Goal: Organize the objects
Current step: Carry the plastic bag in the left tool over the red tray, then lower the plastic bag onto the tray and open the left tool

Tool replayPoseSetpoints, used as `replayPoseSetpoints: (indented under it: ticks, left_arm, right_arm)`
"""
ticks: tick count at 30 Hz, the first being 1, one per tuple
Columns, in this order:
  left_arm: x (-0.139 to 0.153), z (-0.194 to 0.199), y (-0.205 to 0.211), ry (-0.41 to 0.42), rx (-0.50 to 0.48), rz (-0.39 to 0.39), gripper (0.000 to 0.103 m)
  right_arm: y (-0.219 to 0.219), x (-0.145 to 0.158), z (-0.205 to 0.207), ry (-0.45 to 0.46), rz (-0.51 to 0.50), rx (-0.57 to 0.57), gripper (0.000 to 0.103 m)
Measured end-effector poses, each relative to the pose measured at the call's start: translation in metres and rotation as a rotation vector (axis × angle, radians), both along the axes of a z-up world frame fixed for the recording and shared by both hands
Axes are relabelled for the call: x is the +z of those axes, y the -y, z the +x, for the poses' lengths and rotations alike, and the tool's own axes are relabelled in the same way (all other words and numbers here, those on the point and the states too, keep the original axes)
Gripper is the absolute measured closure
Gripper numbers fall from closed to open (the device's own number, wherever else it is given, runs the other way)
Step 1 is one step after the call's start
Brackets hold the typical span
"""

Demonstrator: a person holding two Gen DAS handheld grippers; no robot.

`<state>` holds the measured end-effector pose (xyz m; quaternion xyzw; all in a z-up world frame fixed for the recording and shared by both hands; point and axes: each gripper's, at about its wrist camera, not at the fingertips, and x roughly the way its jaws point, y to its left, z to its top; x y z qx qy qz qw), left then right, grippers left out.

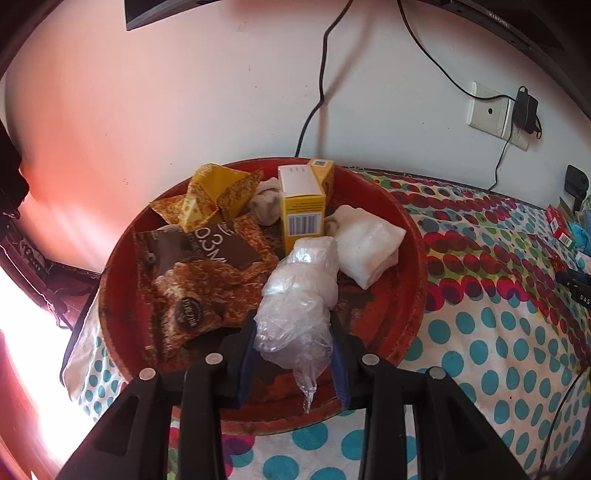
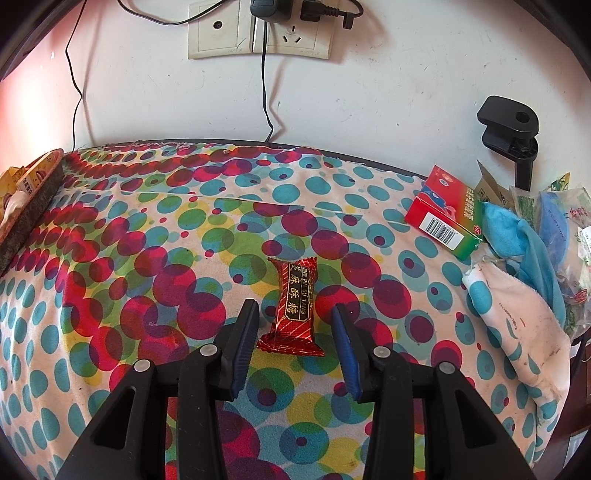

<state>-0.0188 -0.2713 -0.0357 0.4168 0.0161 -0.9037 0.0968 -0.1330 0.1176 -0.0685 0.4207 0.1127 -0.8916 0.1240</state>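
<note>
In the left wrist view my left gripper [image 1: 293, 317] is shut on a crumpled clear plastic bag [image 1: 299, 291] and holds it over the near side of a round red tray [image 1: 413, 258]. The bag's tail hangs down between the fingers. In the right wrist view a red foil candy bar [image 2: 291, 295] lies on the spotted cloth [image 2: 147, 258]. It sits lengthwise between the fingers of my right gripper [image 2: 294, 308], which is open, with a gap showing on each side of the wrapper.
The tray holds a yellow box [image 1: 301, 206], a brown snack packet [image 1: 199, 273], a yellow wrapper [image 1: 210, 195] and a white pouch [image 1: 365, 247]. At the right of the cloth lie a red-and-green box [image 2: 447, 214], blue fabric [image 2: 517, 236] and packets. Cables hang from wall sockets [image 2: 258, 33].
</note>
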Motion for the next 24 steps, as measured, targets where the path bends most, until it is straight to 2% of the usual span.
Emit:
replayPoseSetpoints:
  ticks: [6, 10, 16, 19, 24]
  left_arm:
    - [-0.012, -0.015, -0.014, 0.037, -0.014, 0.003, 0.068]
    - [-0.018, -0.019, -0.014, 0.054, 0.008, 0.033, 0.066]
    - [-0.025, -0.02, -0.003, 0.076, 0.061, 0.101, 0.057]
    - [-0.027, -0.019, -0.005, 0.083, 0.062, 0.08, 0.054]
    - [-0.019, -0.009, -0.011, 0.043, 0.071, 0.017, 0.048]
  right_arm:
    - [0.0, 0.0, 0.0, 0.0, 0.0, -0.002, 0.065]
    - [0.001, 0.001, 0.0, 0.0, 0.0, -0.003, 0.064]
    - [0.001, 0.002, -0.001, 0.001, 0.001, -0.005, 0.064]
    - [0.001, 0.002, -0.001, 0.001, 0.002, -0.005, 0.064]
    - [0.0, 0.002, -0.001, -0.002, 0.007, -0.005, 0.064]
